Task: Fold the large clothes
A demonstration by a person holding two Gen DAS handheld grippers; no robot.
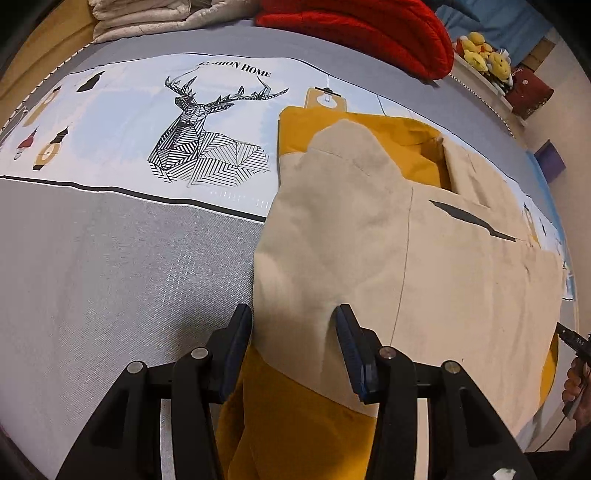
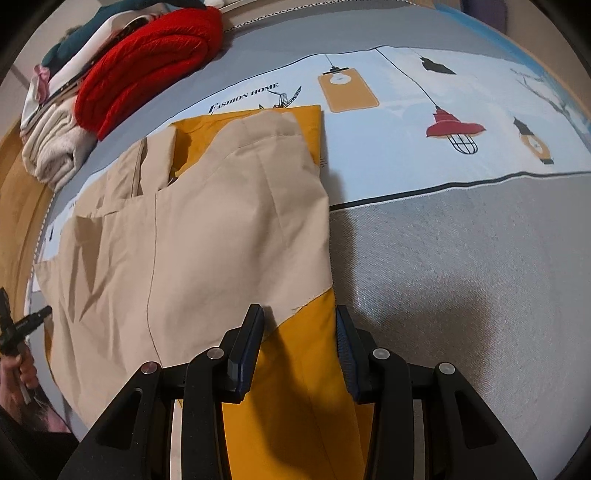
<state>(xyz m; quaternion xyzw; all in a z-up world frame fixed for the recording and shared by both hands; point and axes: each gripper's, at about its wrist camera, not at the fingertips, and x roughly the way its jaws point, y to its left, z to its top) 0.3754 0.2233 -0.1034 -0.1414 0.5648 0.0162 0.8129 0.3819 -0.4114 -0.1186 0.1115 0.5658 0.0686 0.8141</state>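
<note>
A large beige and mustard-yellow jacket lies spread flat on the bed; it also shows in the right wrist view. Its sleeves are folded in over the body. My left gripper is open, its fingers straddling the jacket's left near edge where beige meets yellow. My right gripper is open over the yellow near edge on the jacket's right side. Neither gripper pinches the cloth. The other gripper's tip shows at the edge of each view.
The bed cover is grey with a white printed band showing a deer and lamps. A red quilted garment and folded cream blankets lie at the far edge. Plush toys sit on a shelf beyond.
</note>
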